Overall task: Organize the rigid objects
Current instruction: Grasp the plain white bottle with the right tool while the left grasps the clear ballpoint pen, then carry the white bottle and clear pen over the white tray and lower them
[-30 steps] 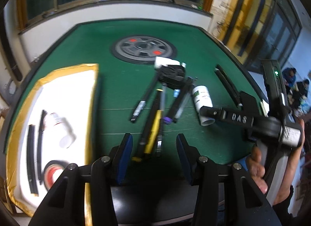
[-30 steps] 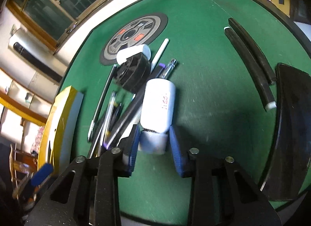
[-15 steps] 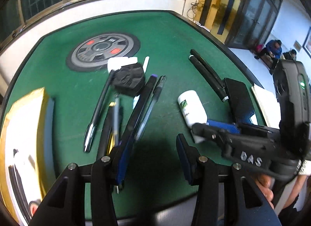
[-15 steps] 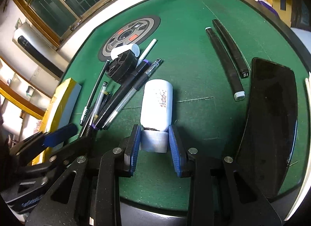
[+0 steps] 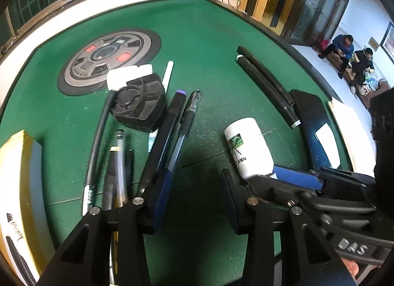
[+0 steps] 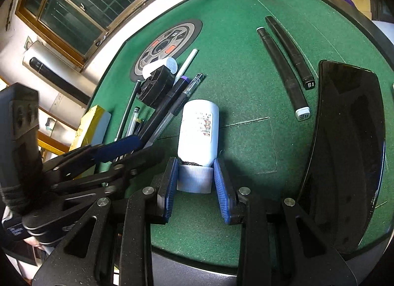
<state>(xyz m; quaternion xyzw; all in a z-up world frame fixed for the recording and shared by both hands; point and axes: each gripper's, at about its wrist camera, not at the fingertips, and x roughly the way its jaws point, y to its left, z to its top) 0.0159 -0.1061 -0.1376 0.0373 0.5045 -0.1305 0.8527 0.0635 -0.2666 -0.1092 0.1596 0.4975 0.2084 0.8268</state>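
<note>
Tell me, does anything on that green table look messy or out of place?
Yes. The pens lie in a crooked heap, some crossing, with a black block sitting on top of them. A white bottle lies on its side, its cap between the right hand-held gripper's pads. The two black markers lie neatly side by side.

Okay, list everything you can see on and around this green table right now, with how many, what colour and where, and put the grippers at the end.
table: one, green felt top, under everything.
bottle: one, white, lying mid-table, ribbed cap toward the right gripper.
pens: several, mostly black or clear, piled left of the bottle.
block: one, black, ribbed, at the far end of the pens.
markers: two, black, side by side, right of the bottle.
tray: one, black, glossy, near right edge.
disc: one, grey with red patches, far side.
box: one, yellow-edged, near left edge.
left gripper: black with blue pads, closing beside the pens, nothing clearly between them.
right gripper: black with blue pads, clamped on the bottle's cap.
</note>
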